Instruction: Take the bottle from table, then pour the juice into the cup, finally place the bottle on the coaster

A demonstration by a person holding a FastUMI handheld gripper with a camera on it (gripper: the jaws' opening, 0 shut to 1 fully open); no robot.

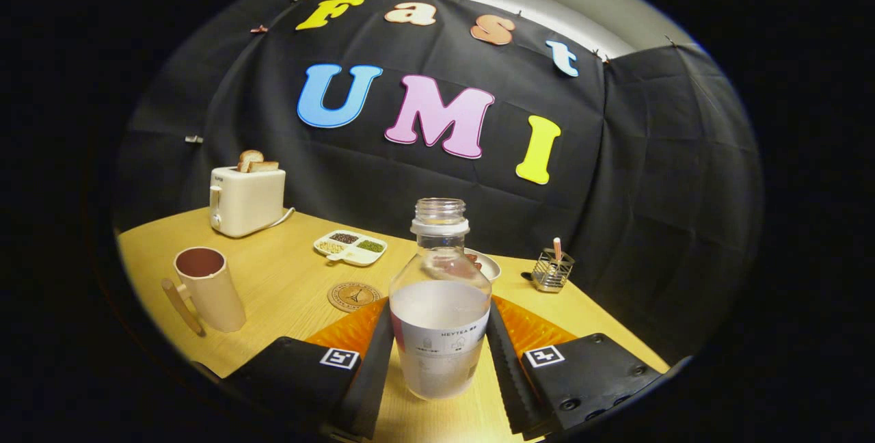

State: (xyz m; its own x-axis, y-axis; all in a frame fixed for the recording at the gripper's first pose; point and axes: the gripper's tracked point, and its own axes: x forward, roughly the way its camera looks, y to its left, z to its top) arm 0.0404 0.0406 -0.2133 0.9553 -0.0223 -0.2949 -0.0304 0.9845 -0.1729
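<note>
So the bottle is stood upright on the worktop, flanked closely by the fingers; whether it's actually gripped can't be told.

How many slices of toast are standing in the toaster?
2: both slices stick up from the toaster, side by side, beyond the cup. The gripper holds the bottle.

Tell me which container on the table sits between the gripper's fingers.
The clear bottle, uncapped, stands between the fingers. The beige cup and divided tray sit farther off.
</note>
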